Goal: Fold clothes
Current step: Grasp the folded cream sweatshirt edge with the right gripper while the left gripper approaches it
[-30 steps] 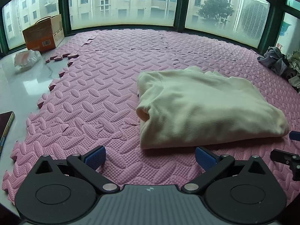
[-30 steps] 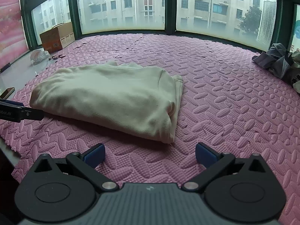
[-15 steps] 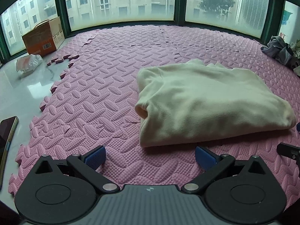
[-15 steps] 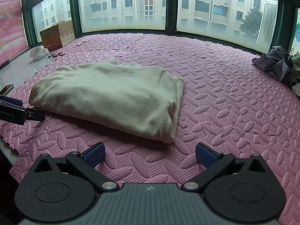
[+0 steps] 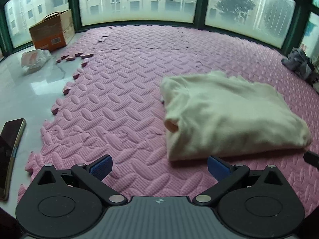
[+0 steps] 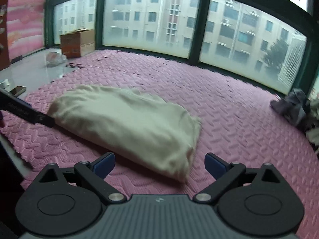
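A cream garment [image 5: 229, 117] lies folded into a thick rectangle on the pink foam mat [image 5: 123, 91]. It also shows in the right wrist view [image 6: 127, 121]. My left gripper [image 5: 159, 166] is open and empty, just in front of the garment's near left corner. My right gripper [image 6: 159, 164] is open and empty, just in front of the garment's near right corner. A finger of the left gripper [image 6: 26, 112] shows at the left edge of the right wrist view, beside the garment's left end.
A pile of grey clothes [image 5: 299, 63] lies at the far right by the window. A cardboard box [image 5: 50, 30] and a plastic bag [image 5: 34, 58] sit at the far left on the white floor. A phone [image 5: 10, 147] lies beside the mat's jagged left edge.
Both grippers have pulled back and swung away from the garment; the left view has turned left, the right view has risen and tilted. The garment has not moved.
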Demonstrator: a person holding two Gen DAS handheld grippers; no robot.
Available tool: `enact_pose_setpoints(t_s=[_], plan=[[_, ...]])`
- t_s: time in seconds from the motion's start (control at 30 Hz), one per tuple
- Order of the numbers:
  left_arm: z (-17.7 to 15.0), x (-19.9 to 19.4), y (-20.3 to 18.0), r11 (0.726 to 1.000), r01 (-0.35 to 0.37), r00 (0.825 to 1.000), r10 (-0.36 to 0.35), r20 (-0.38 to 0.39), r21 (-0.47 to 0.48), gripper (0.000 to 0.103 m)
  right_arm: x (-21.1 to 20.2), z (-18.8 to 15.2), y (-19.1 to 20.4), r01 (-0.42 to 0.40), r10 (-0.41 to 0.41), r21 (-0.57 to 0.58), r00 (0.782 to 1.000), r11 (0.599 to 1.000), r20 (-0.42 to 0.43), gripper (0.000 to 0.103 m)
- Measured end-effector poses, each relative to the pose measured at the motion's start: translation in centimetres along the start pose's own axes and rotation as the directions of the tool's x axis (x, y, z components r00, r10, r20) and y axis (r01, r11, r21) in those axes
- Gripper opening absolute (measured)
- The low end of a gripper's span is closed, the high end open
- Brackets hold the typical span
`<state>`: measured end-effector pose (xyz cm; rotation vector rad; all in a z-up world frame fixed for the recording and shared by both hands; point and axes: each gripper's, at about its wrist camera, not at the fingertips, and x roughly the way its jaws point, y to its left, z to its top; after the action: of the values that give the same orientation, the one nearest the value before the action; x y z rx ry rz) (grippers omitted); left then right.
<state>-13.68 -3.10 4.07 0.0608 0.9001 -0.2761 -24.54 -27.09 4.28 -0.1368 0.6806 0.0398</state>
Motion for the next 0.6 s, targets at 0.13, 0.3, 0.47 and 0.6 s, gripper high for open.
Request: enact_pose_setpoints(t_s=[0.13,0.3,0.47,0.6], plan=[[1.3,-0.6,0.4,0.999,0.030,0.999,-0.029,0.026,-0.030,0.103,0.5,1.4,2.0,-0.052,0.053,-0.069,0.998,0.996,0.020,0.091],[2.8,-1.3,1.3,0.997,0.031,0.998,-0.028,0.050,-0.064,0.103,1.9,3.5,5.8,-0.114,0.125,-0.195,0.991,0.974,0.046,0.081],[3.9,-1.4,3.3,0.994,-0.003,0.999,0.009,0.053,-0.111,0.103,3.6,4.9,10.0,-0.181,0.200,-0.305,0.979,0.935,0.032,0.068],[4.3,-1.6,4.8,0.989,-0.007,0.998,0.016,0.063,-0.147,0.103,4.6,5.3,12.9,-0.227,0.247,-0.381,0.969,0.896,0.003,0.054]])
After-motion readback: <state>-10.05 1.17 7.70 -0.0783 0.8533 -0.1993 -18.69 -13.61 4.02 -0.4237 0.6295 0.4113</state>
